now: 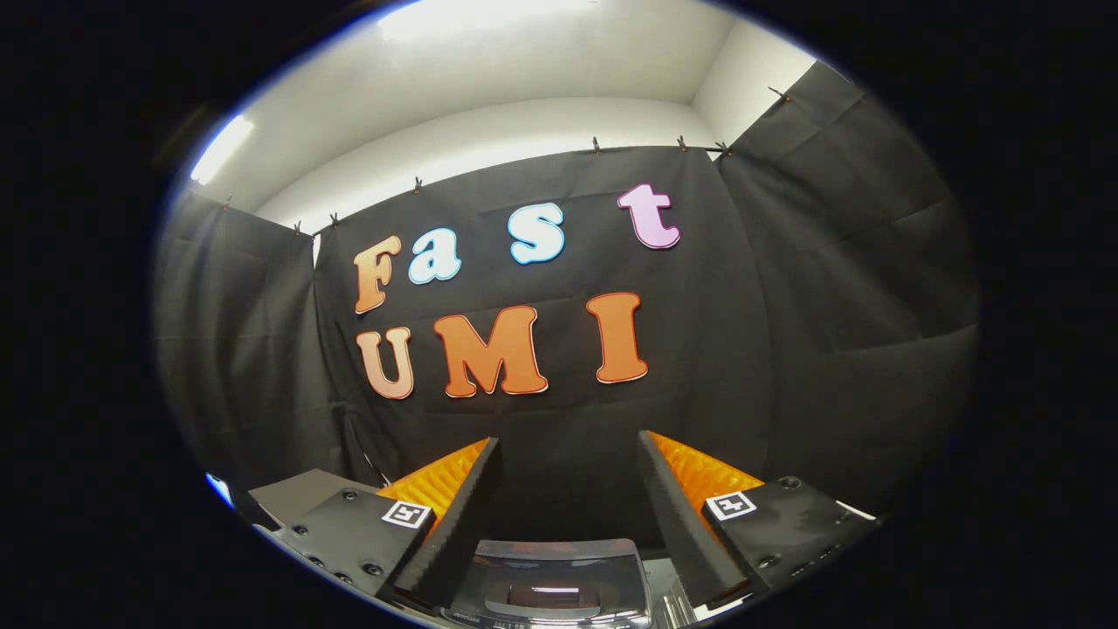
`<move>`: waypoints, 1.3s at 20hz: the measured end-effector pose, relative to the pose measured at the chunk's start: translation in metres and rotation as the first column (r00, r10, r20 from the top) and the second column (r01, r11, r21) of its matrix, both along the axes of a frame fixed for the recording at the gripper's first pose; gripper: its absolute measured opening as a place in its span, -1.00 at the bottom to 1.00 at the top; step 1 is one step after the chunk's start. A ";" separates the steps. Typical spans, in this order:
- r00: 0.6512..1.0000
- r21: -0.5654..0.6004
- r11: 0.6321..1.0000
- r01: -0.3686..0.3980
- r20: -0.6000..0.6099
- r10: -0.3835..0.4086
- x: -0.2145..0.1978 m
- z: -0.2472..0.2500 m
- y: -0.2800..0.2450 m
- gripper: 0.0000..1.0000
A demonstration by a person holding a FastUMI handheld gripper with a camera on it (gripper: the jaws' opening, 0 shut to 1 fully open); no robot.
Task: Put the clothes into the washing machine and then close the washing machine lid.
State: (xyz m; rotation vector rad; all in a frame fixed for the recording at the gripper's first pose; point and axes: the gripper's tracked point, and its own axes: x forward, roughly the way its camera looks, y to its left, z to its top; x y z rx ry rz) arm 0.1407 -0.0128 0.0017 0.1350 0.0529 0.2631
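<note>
Just below my gripper (568, 463), fingers (454, 515) spread wide w/ nothing between, sits the washing machine lid (559, 577); black cloth wall (786, 332) beyond, grey surface (301, 494) beside left finger.

Ribbed matt black pads (454, 515) on the spread-fingered hand-held gripper (568, 498); glossy dark washing machine lid (559, 577) between.

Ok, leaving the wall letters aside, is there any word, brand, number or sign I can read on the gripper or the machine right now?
Readable words or numbers: none.
Marker tags beside the fingers: square black-and-white code patterns, no words.
Washing machine lid, low between the fingers: faint print at its near edge, too small and blurred to read.
The gripper is open, with nothing held.
</note>
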 end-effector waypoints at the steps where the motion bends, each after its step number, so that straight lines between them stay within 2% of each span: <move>1: 1.000 0.001 1.000 -0.002 0.000 0.002 0.001 -0.001 0.001 0.97; 26: 1.000 0.001 1.000 -0.026 -0.005 0.026 0.001 -0.005 0.015 0.97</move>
